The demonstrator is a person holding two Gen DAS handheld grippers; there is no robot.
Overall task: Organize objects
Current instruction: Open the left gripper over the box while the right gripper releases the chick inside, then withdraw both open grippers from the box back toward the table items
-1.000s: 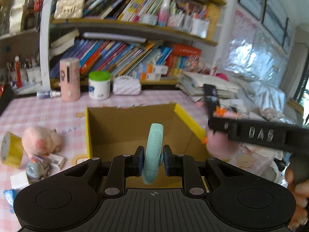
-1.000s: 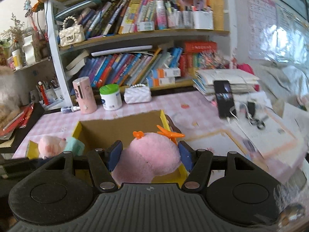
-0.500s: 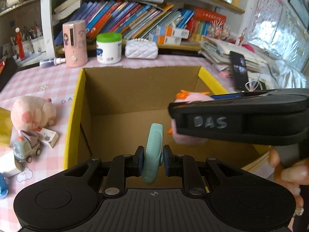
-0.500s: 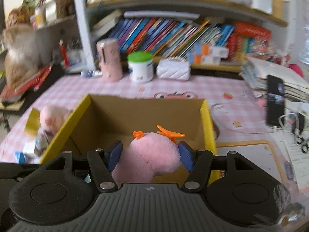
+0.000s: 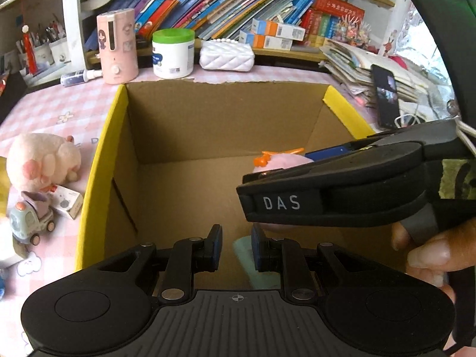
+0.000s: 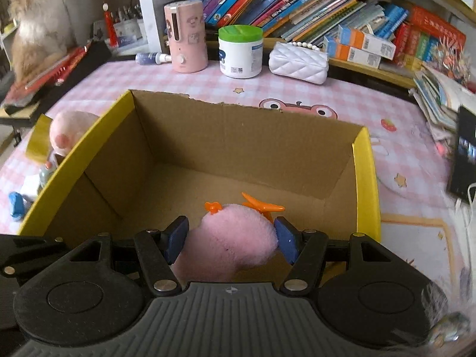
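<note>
At nine o'clock in the left view, outside the box (image 5: 98, 160): plush pig (image 5: 41, 160) and toy car (image 5: 29, 223) on the pink checked table (image 5: 53, 110), not yet tidied.

At six o'clock, the change. Half a second back, a pale green gadget (image 5: 242, 248) upright and pinched in the left jaws. Now only bare cardboard in the slit, and the gadget low beside the right-hand pad, apparently down inside the box. Left jaws drawn close together, pinching nothing visible. Probably one thing delivered. Released or slipped: cannot tell.

At three o'clock, right jaws lower over the box than a second ago, clamped on a pink plush toy (image 6: 229, 238) with orange trim, inside the walls near the front. Touching the floor or not: hidden. Likely next to be let go.

Edges: yellow rims at nine and three o'clock in the right view, ragged far wall at twelve. Plenty of bare floor from ten to one o'clock.

Tightest spot: the right tool lying across the box just beside the left one, with the hand (image 5: 428, 255) at four o'clock. Safer lifted straight up, one at a time.

Beyond the right rim, a phone (image 5: 386, 101) at two o'clock, clear of the work.
</note>
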